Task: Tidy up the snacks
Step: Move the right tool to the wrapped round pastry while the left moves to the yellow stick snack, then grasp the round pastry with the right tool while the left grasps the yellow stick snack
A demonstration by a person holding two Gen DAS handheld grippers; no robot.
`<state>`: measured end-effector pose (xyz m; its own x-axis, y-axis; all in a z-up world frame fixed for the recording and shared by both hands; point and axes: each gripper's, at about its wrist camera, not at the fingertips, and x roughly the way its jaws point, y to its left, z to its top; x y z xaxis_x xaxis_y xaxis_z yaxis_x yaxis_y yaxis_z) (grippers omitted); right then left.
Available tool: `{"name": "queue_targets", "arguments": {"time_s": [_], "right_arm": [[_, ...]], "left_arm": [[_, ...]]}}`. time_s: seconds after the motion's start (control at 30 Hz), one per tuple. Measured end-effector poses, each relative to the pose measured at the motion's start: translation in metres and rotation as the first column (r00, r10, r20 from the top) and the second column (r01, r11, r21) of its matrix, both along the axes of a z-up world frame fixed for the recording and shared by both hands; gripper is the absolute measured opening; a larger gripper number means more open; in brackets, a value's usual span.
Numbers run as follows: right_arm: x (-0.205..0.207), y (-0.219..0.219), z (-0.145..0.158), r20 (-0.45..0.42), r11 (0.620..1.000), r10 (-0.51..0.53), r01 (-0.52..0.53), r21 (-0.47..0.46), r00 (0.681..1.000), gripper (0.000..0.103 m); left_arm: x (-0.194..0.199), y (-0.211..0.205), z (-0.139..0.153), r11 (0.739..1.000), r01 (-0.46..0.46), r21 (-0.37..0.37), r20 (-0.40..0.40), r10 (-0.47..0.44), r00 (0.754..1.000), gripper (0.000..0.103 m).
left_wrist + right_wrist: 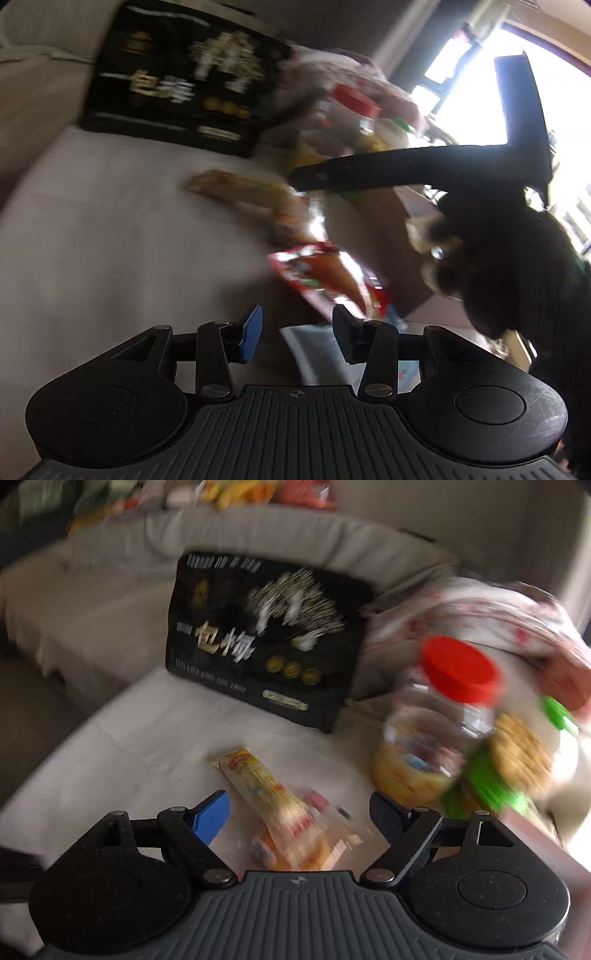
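Note:
Both views are motion-blurred. Snacks lie on a pale sofa seat [129, 731]. A long yellow snack packet [273, 801] lies just ahead of my right gripper [299, 818], which is open and empty with the packet between its fingers' line. A clear jar with a red lid [450, 694] and a green biscuit pack [513, 760] stand to the right. In the left wrist view my left gripper [297, 332] is open and empty; a red snack bag [328, 280] hangs just ahead, at a cardboard box [380, 236]. The yellow packet [240, 188] and the jar [347, 110] lie beyond.
A large black bag with gold lettering [266, 638] leans on the sofa back, also in the left wrist view [177, 81]. A floral cloth bundle [498, 616] lies at right. The other gripper [480, 166] and a hand cross the left view. More snacks sit atop the sofa back [236, 491].

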<state>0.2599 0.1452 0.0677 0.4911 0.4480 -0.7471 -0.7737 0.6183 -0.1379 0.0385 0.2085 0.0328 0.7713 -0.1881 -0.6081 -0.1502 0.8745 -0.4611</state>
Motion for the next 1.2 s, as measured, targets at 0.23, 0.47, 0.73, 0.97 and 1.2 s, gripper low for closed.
{"name": "queue_targets", "arguments": {"time_s": [0.23,0.47,0.73,0.97,1.2], "right_arm": [[0.012,0.04,-0.031,-0.124,0.998,-0.006,-0.003,-0.069,0.992,0.076],[-0.006,0.028,-0.006,-0.314,0.994,0.09,-0.066,0.086,0.945,0.075],[0.025,0.007,-0.005,-0.148,0.961,-0.268,0.275,0.024,0.952,0.081],[0.054,-0.017,-0.037,-0.359,0.921,-0.354,0.388,0.025,0.864,0.081],[0.052,-0.022,-0.05,-0.422,0.923,-0.323,0.38,0.055,0.847,0.081]], "left_arm": [[-0.021,0.026,-0.008,0.995,-0.102,0.009,-0.051,0.102,0.993,0.047],[-0.029,0.05,-0.013,0.987,-0.16,-0.019,-0.051,0.159,0.986,0.047],[-0.029,0.055,-0.012,0.984,-0.177,-0.01,-0.042,0.176,0.983,0.047],[-0.024,0.054,-0.011,0.985,-0.175,0.005,-0.051,0.175,0.983,0.047],[-0.001,0.057,-0.003,0.984,-0.176,0.007,-0.008,0.176,0.984,0.047]]}}
